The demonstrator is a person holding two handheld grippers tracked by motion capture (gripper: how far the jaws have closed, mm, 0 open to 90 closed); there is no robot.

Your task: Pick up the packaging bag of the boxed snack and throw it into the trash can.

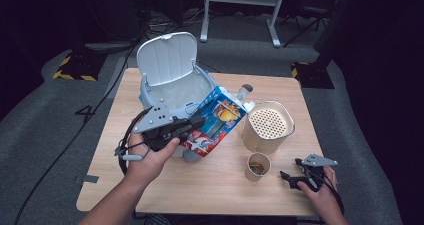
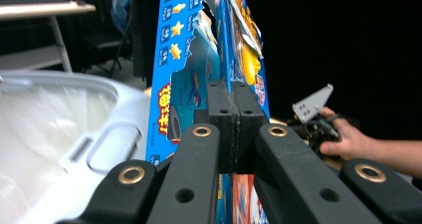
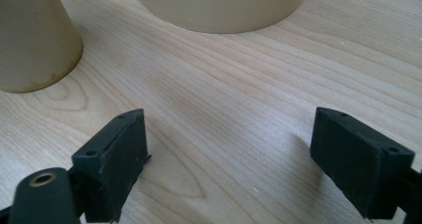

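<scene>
My left gripper (image 1: 192, 125) is shut on a blue cereal box (image 1: 216, 120), held tilted over the front edge of a grey-white bin (image 1: 172, 92) whose lid stands open. In the left gripper view the jaws pinch the box's (image 2: 191, 79) edge, its torn top flaps open, with the bin's white bag (image 2: 54, 129) at the left. My right gripper (image 1: 286, 177) rests low on the table at the front right, open with nothing between its pads (image 3: 122, 159). A small paper cup (image 1: 258, 166) stands just left of it, and a wide beige canister (image 1: 267, 126) with a perforated top stands behind.
The wooden table (image 1: 200, 185) has bare room along its front and left side. A small bottle (image 1: 244, 91) stands behind the box. In the right gripper view the cup (image 3: 30, 40) and canister (image 3: 221, 5) stand close ahead. Dark floor, cables and a white frame lie beyond.
</scene>
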